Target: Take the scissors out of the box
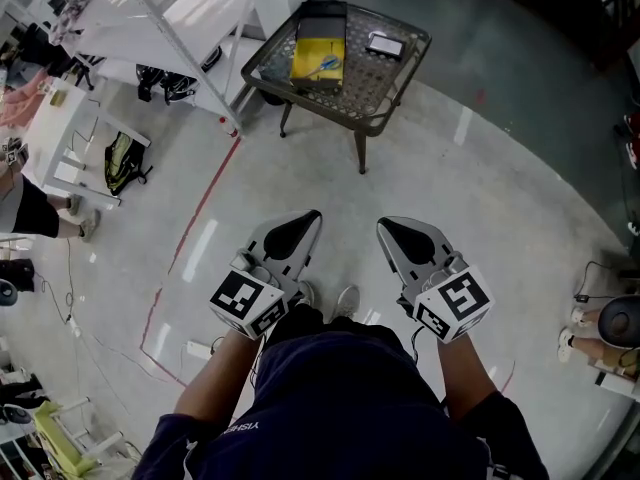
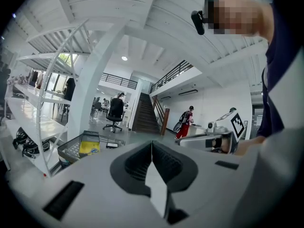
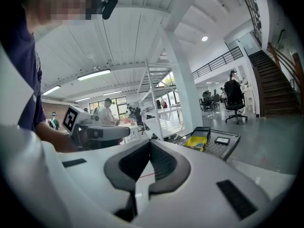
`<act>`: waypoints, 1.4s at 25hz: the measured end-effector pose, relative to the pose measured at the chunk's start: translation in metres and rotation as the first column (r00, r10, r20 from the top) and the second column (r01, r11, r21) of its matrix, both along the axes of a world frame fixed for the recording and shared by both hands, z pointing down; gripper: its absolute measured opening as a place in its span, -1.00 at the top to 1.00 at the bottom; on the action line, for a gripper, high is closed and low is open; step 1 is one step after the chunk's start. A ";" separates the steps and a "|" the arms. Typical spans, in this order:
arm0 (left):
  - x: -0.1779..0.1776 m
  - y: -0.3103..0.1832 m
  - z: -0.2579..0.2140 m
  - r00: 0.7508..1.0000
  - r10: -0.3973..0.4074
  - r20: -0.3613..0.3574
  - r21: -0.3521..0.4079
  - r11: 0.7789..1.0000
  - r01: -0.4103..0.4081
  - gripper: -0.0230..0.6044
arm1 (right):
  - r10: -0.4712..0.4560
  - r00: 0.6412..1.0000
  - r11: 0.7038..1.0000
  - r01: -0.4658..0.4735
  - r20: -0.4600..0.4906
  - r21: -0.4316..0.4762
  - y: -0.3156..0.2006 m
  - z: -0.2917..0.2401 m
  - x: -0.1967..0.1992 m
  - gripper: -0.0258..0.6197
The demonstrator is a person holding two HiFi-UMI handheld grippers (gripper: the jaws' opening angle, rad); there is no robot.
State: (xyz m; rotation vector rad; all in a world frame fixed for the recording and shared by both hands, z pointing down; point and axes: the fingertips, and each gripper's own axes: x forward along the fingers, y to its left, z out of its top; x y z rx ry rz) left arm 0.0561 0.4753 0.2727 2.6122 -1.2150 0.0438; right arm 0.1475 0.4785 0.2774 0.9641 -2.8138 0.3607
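A yellow box point(image 1: 318, 60) lies open on a small mesh-topped table point(image 1: 390, 103) well ahead of me, with blue-handled scissors point(image 1: 328, 65) inside it. The box point(image 2: 89, 147) shows small in the left gripper view and again as the box point(image 3: 198, 142) in the right gripper view. My left gripper point(image 1: 314, 217) and right gripper point(image 1: 384, 226) are held side by side close to my body, far from the table. Both are shut with nothing between the jaws. The left gripper point(image 2: 152, 144) and right gripper point(image 3: 150, 144) point level across the room.
A small dark device point(image 1: 385, 44) lies on the table right of the box. White shelving point(image 1: 160, 18) stands at the left, with a bag point(image 1: 120, 161) on the floor. Red line point(image 1: 195, 218) marks the concrete floor. People stand and sit around the hall.
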 end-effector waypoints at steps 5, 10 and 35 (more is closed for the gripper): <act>-0.001 -0.011 0.002 1.000 -0.012 -0.009 -0.002 1.000 0.012 0.84 | -0.004 1.000 1.000 0.004 -0.001 0.003 -0.011 0.002 0.001 0.88; -0.005 -0.028 0.004 1.000 -0.011 -0.017 0.007 1.000 0.011 0.84 | -0.009 1.000 1.000 0.009 -0.019 0.008 -0.026 0.003 -0.004 0.88; -0.120 -0.243 0.034 0.998 0.046 -0.040 -0.038 0.998 -0.047 0.84 | 0.063 0.997 0.997 -0.066 -0.052 -0.041 -0.238 0.028 -0.114 0.88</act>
